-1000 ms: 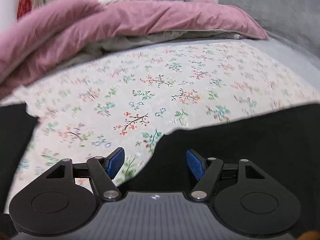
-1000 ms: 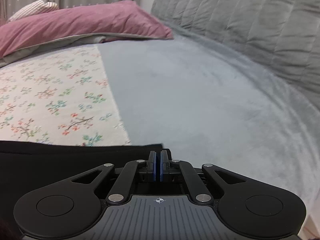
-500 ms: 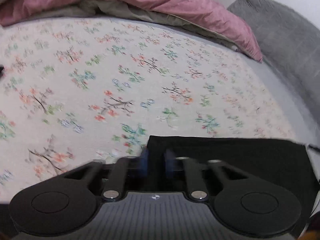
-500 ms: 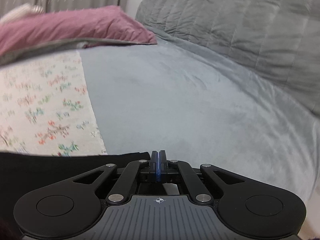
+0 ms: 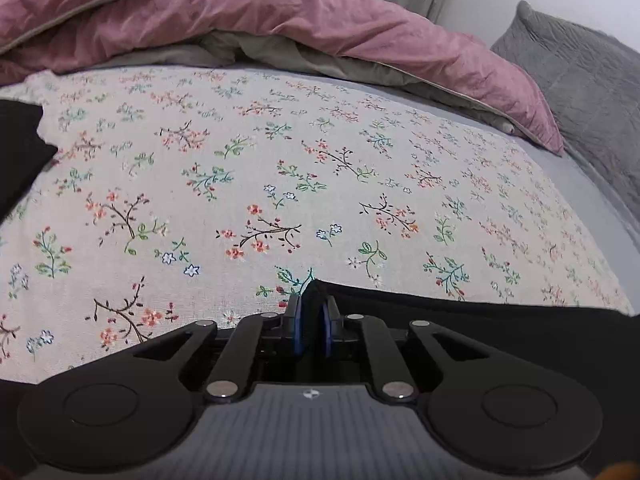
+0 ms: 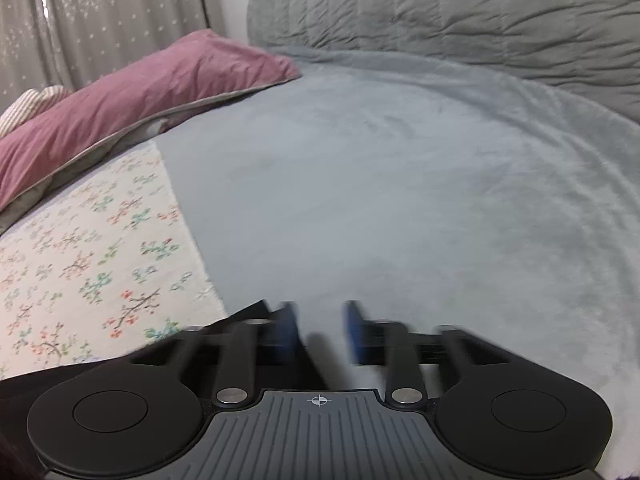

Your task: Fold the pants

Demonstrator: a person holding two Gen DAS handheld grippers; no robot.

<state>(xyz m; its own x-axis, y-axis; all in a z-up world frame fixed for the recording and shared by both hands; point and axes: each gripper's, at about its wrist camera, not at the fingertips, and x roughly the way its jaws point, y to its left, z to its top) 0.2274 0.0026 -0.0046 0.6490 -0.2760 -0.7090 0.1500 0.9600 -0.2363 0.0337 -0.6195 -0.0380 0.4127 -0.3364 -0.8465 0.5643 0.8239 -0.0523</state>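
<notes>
Left gripper point(image 5: 311, 330) nearly closed, blue pads pinching raised corner of black pants point(image 5: 480, 320); pants lie along near edge of floral sheet point(image 5: 280, 160) on bed. Right gripper point(image 6: 320, 330) jaws opening, blurred, nothing between pads; pants point(image 6: 244, 314) corner just left, grey blanket point(image 6: 400, 180) ahead.

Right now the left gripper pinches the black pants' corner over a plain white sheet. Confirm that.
Not quite. The left gripper does pinch the black pants at a corner, but the sheet under them is floral, not plain white, as the left wrist view shows.
</notes>
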